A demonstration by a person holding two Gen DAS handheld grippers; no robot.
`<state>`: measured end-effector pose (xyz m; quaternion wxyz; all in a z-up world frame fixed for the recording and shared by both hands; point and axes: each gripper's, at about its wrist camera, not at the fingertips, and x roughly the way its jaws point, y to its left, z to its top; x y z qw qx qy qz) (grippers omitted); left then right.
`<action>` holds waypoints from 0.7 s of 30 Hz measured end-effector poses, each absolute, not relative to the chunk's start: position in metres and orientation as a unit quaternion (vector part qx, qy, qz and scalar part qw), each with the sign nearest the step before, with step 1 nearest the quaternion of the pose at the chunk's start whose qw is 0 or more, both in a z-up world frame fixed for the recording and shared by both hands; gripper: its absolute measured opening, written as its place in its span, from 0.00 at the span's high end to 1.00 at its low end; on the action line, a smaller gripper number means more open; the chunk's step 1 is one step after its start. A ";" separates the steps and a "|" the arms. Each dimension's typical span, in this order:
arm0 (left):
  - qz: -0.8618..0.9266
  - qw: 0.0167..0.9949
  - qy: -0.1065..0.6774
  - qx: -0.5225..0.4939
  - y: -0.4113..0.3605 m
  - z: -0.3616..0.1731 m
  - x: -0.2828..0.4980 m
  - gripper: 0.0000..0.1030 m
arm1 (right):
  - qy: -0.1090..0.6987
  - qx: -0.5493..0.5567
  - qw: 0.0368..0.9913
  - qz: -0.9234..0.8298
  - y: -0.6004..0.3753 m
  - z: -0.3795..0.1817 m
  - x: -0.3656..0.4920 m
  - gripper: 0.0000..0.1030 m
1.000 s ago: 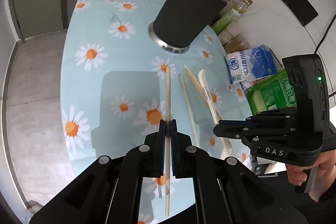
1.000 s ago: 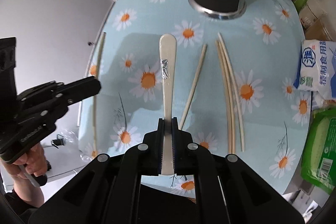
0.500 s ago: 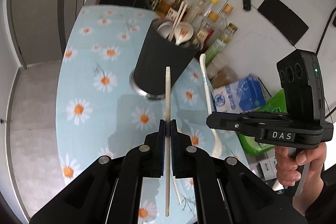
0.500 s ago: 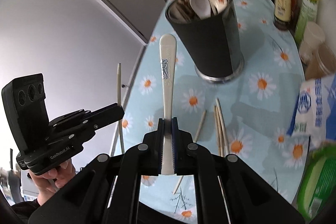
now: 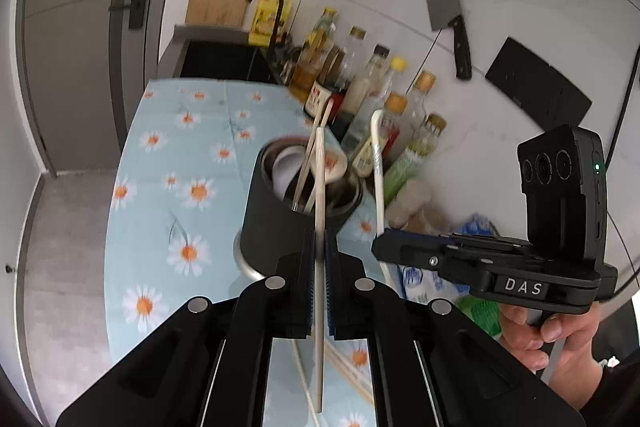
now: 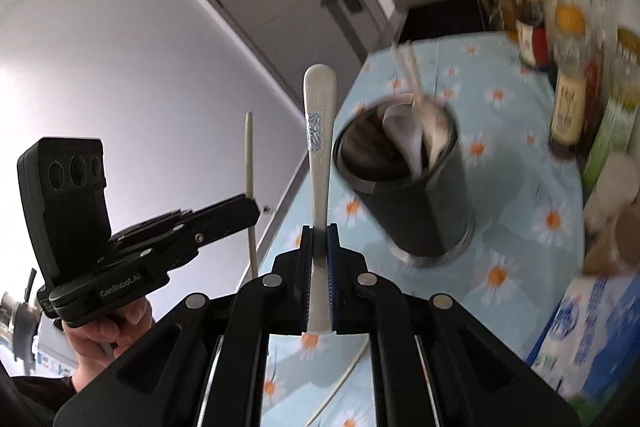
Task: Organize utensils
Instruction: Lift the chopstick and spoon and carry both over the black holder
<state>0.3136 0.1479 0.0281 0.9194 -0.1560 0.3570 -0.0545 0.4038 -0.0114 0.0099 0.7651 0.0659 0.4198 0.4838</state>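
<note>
I hold both grippers up above the worktop [image 5: 132,211], each tilted downward toward the black utensil holder [image 5: 280,223]. My right hand [image 5: 548,335] wraps the handle under its gripper, fingers curled, seen at the right of the left wrist view; my left hand [image 6: 108,331] grips its handle the same way at the lower left of the right wrist view.

The side of the right gripper's body reads "DAS" in white letters. The left gripper's body carries "GenRobot.AI", as far as I can read it. A red label on a dark bottle [image 5: 320,99] behind the holder has writing too small to make out, and the blue and white bag [image 6: 592,323] at the worktop's edge is too blurred to read.

My left gripper [image 5: 319,247] has its jaws closed tight on a pale chopstick [image 5: 320,187]. The stick runs through the jaws lengthwise, its far end up over the holder's open mouth, its near end trailing back below the jaws.

My right gripper [image 6: 319,243] has its jaws clamped on a white spoon [image 6: 319,115] low on the handle. The handle stands up out of the jaws, with a small blue pattern partway along it, just left of the holder in that view. The holder stands on the daisy-print cloth with spoons and chopsticks already inside; more chopsticks [image 5: 348,367] lie on the cloth.
</note>
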 end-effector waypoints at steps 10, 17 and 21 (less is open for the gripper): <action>-0.046 0.949 0.271 -0.153 0.155 0.064 0.346 0.96 | 0.305 0.098 0.803 0.502 -0.023 0.046 0.424 0.92; -0.043 0.963 0.220 -0.147 0.161 0.084 0.366 0.96 | 0.278 0.106 0.813 0.501 -0.013 0.037 0.451 0.92; -0.040 0.971 0.191 -0.140 0.163 0.092 0.374 0.96 | 0.271 0.113 0.812 0.505 -0.009 0.031 0.462 0.92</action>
